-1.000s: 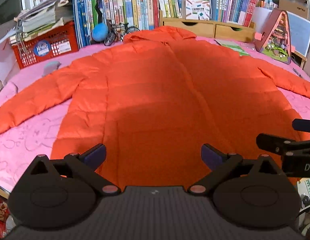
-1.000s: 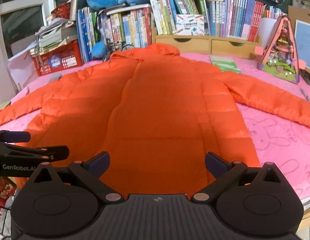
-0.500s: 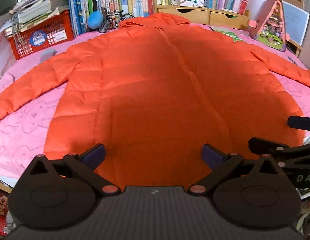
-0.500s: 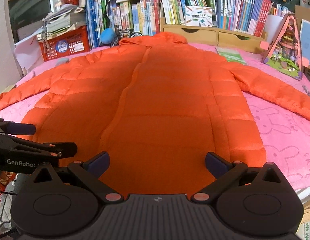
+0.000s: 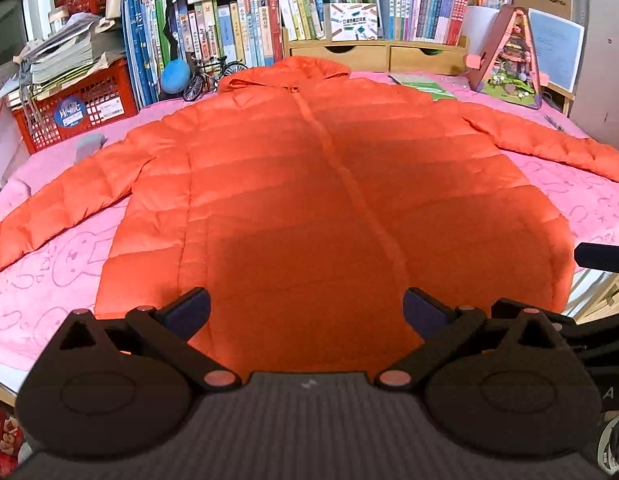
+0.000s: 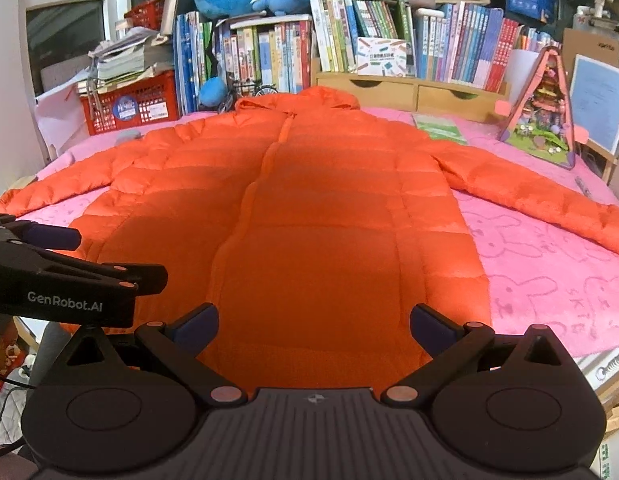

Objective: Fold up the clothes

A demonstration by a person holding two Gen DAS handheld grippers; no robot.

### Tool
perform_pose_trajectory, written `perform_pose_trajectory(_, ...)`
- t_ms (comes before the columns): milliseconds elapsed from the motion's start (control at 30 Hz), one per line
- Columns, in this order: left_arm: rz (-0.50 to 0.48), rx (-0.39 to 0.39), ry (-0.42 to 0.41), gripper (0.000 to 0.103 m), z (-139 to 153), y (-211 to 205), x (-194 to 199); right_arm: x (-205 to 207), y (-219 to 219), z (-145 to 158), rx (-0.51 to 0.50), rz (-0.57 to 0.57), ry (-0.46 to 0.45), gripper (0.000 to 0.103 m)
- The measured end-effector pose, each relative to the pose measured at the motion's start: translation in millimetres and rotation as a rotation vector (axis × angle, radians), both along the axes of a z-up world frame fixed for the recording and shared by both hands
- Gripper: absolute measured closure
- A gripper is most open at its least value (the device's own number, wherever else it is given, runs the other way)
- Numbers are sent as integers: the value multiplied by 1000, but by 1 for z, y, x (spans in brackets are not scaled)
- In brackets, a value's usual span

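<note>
- Far left: red crate stacked with papers at the table edge, books lined up behind it.
- Left sleeve of the orange puffer jacket runs out flat over the pink cloth; its cuff is cut off by the frame in the left wrist view.
- Left gripper: jaws spread wide, nothing between them, held over the jacket's hem near the table's front edge.
- Jacket sits centre of the table, front up, zipped, hood at the far end against the wooden drawers.
- Right gripper: also wide open and empty, over the hem just beside the left one; no contact visible.
- Right sleeve is spread out flat toward the right edge, the toy house beyond it.
- Progress: judged at the very start. Jacket fully laid out, no fold made; sleeves, sides and the hem-to-hood fold all left to do.
- Hard to see: the hem edge itself is hidden under both gripper bodies, so I cannot tell if the fingertips touch fabric. Heavy shadow over the lower jacket hides any wrinkles. Fisheye bends the edges.
</note>
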State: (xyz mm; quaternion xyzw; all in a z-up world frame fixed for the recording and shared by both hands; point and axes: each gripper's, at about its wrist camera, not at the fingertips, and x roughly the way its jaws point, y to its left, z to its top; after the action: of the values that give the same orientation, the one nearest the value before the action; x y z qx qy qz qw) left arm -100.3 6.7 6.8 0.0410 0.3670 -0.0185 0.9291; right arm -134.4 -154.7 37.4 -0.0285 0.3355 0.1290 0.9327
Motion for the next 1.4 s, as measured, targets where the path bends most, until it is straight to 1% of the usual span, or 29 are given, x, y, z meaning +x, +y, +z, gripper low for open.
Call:
perform_pose_trajectory(67, 0, 6, 8, 0, -2, -4, -1, -3, -3, 0, 0, -3, 1, 0)
perform_pose_trajectory(200, 25, 21, 50, 0, -6, -8, -4, -8, -4, -4, -25, 7, 15, 0)
perform_pose_trajectory(367, 47, 48, 55, 0, -5, -12, -9, -10, -7, -9, -1, 26, 21, 0)
perform_pose_trajectory(567, 76, 82, 79, 0, -8, -15, -11, -9, -13, -12, 32, 26, 28, 0)
perform_pose_trajectory(833, 92, 118, 111, 0, -13, -22, -15, -5, -12, -19, 30, 44, 59, 0)
perform_pose_trajectory(1067, 88, 111, 132, 0, -19, -20, -11, -2, -12, -25, 15, 28, 87, 0)
perform_pose_trajectory(1400, 87, 56, 154, 0, -29, -12, -3, 1, -8, -25, -16, -1, 98, 0)
